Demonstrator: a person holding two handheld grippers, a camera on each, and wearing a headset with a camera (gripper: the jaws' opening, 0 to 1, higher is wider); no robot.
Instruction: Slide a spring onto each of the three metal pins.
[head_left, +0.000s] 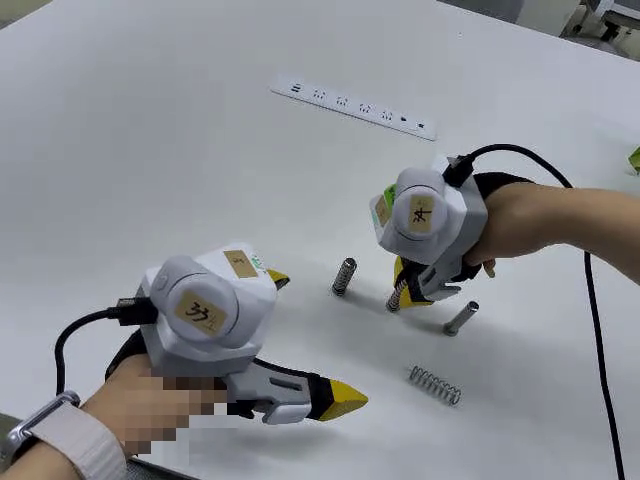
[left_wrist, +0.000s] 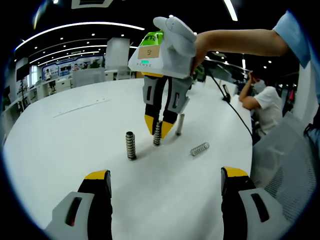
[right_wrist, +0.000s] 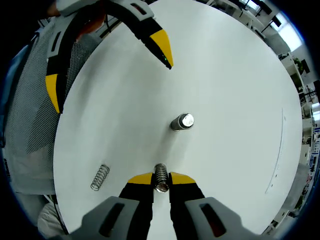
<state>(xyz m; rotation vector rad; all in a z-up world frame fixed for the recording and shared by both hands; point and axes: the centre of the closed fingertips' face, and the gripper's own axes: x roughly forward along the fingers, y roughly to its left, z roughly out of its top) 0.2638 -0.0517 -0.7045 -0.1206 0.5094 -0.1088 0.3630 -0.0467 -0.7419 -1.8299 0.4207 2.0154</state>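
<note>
1. Pinched tight between the yellow tips of the right tool (right_wrist: 161, 177): a held silver coil spring (right_wrist: 161, 170), closely wound. Lower end set on the white table (head_left: 150, 120), body leaning slightly in the head view. Cannot tell whether a pin sits inside it.
2. Just beside that, on the side toward the left tool (head_left: 312, 339): a spring-sleeved metal pin (head_left: 344, 276), standing upright. Darker coils wrapped around it from the base up. Shiny flat cap on top in the right gripper view.
3. Just beside the right tool on its other side: a bare silver metal pin (head_left: 461, 318), a short smooth cylinder. Stands upright in the left gripper view.
4. Nearer the person, apart from the pins: a loose silver coil spring (head_left: 435, 385), more openly wound, lying flat on its side.
5. Left tool grey-bodied and yellow-tipped, jaws spread wide apart. Held low over the table, well apart from the pins and pointed toward them.
6. Farther across the table: a long white power strip (head_left: 355, 104). Running back along the right arm: a black cable (head_left: 590, 300) from the right tool.
</note>
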